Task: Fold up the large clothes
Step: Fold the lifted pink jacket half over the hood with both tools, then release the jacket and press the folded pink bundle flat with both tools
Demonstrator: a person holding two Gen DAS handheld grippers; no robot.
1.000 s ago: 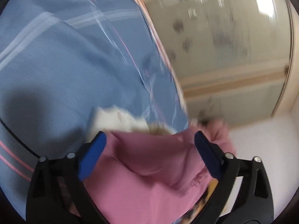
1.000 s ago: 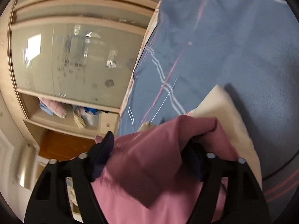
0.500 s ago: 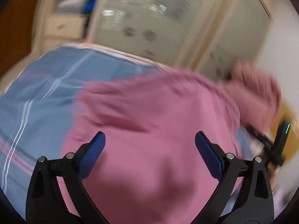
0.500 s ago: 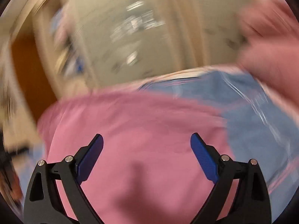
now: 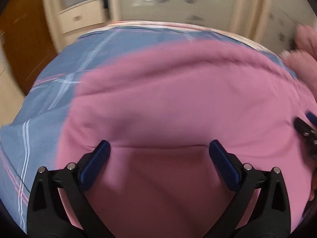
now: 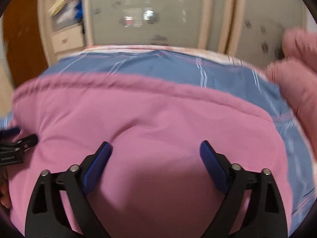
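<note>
Lying on the bed: a big pink garment (image 5: 178, 103) was spread out over a blue bed sheet (image 5: 39, 123) with white and pink stripes.
Pink garment, left view: it filled the middle and the right of the picture, and its far hem ran across near the top of the bed.
Pink garment, right view: the same pink garment (image 6: 158, 123) covered the near part of the bed, with bare blue bed sheet (image 6: 178, 67) showing past its far hem.
Left hand-held gripper: the left hand-held gripper (image 5: 159, 150) was spread wide with nothing between its blue pads (image 5: 99, 158); the cloth lay below it.
Right hand-held gripper: the right hand-held gripper (image 6: 156, 150) was spread wide too, with nothing between its blue pads (image 6: 210, 160), and pink cloth lay under it.
Side by side: the right hand-held gripper showed at the right edge of the left view (image 5: 306, 127), and the left hand-held gripper showed at the left edge of the right view (image 6: 17, 140).
Other pink cloth: a blurry pink lump (image 6: 297, 75) sat at the far right of the bed; it was too blurry to tell what it was.
Behind the bed: a pale wardrobe (image 6: 158, 19) with shiny doors stood there, with a drawer unit (image 5: 83, 17) to its left.
Blur: both pictures were smeared.
</note>
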